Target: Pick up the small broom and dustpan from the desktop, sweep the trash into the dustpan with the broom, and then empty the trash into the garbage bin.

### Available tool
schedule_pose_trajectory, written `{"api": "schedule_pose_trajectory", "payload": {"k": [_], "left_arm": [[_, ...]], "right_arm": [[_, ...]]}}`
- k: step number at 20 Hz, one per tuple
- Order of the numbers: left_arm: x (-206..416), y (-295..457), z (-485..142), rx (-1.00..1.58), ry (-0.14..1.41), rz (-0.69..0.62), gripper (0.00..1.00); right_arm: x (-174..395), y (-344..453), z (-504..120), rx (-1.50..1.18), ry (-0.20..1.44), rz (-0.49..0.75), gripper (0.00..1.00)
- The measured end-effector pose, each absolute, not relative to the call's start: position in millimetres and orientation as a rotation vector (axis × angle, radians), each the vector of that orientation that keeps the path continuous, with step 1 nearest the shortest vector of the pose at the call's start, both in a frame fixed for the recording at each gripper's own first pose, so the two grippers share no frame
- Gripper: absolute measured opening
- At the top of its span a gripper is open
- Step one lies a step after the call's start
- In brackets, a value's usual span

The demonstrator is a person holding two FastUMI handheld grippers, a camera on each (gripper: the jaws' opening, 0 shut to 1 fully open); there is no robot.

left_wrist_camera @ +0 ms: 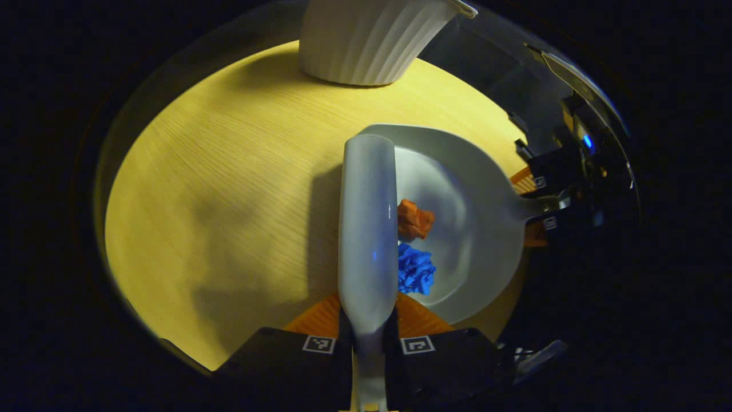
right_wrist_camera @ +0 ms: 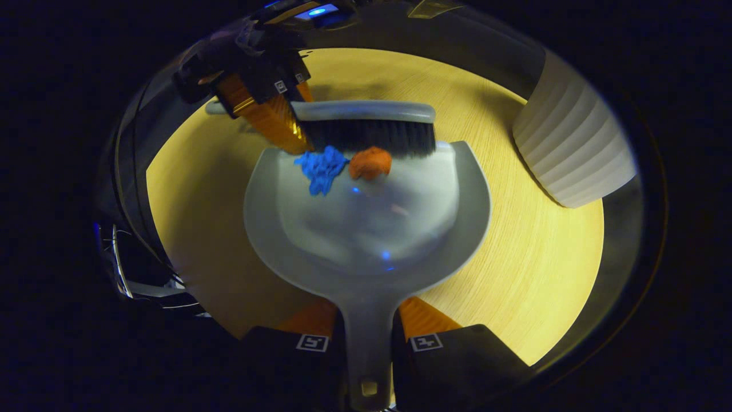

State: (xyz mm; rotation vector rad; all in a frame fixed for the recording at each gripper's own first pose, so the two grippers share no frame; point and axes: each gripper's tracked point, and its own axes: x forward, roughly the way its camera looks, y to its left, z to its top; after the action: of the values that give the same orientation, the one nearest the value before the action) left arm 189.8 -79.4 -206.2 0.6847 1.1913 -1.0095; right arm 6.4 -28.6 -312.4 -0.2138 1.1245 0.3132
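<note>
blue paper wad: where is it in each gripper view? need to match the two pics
Left gripper view: blue paper wad lies low and just right of centre, in the dustpan, against the broom, below the orange wad.
Right gripper view: blue paper wad sits above centre, left, at the dustpan's front lip under the bristles, left of the orange wad.
Shared landmark: white ribbed bin.

I count one broom point(left_wrist_camera: 366, 229) and one dustpan point(right_wrist_camera: 366, 229) in my tongs. Two crumpled scraps of trash lie in the pan: one blue wad point(right_wrist_camera: 321, 167) and one orange wad point(right_wrist_camera: 370, 162). One white ribbed garbage bin point(left_wrist_camera: 369, 40) stands on the one wooden table point(left_wrist_camera: 229, 189). Two grippers in all: my left gripper point(left_wrist_camera: 369, 337) and my right gripper point(right_wrist_camera: 366, 340).
</note>
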Motion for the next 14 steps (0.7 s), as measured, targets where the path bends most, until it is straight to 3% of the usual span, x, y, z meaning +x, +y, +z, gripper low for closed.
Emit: {"api": "schedule_pose_trajectory", "payload": {"k": [2, 3, 8, 10, 11, 12, 14], "left_arm": [[179, -85, -207, 0.629, 1.211, -0.997, 0.27], [176, -84, -206, 0.618, 1.206, -0.98, 0.27], [163, -82, -185, 0.52, 1.067, -0.854, 0.27], [155, -76, -167, 0.459, 1.009, -0.799, 0.27], [153, -69, -159, 0.435, 0.981, -0.761, 0.27], [151, -62, -153, 0.405, 0.952, -0.72, 0.27], [144, -43, -143, 0.323, 0.898, -0.631, 0.27]], "right_arm": [[7, -30, -314, -0.207, 1.108, 0.313, 0.37], [8, -30, -312, -0.201, 1.094, 0.311, 0.41], [13, -30, -313, -0.172, 1.057, 0.32, 0.36], [14, -29, -310, -0.171, 1.048, 0.329, 0.41], [14, -29, -309, -0.17, 1.042, 0.333, 0.36], [13, -29, -307, -0.168, 1.039, 0.339, 0.41], [13, -33, -303, -0.172, 1.033, 0.343, 0.32]]}}
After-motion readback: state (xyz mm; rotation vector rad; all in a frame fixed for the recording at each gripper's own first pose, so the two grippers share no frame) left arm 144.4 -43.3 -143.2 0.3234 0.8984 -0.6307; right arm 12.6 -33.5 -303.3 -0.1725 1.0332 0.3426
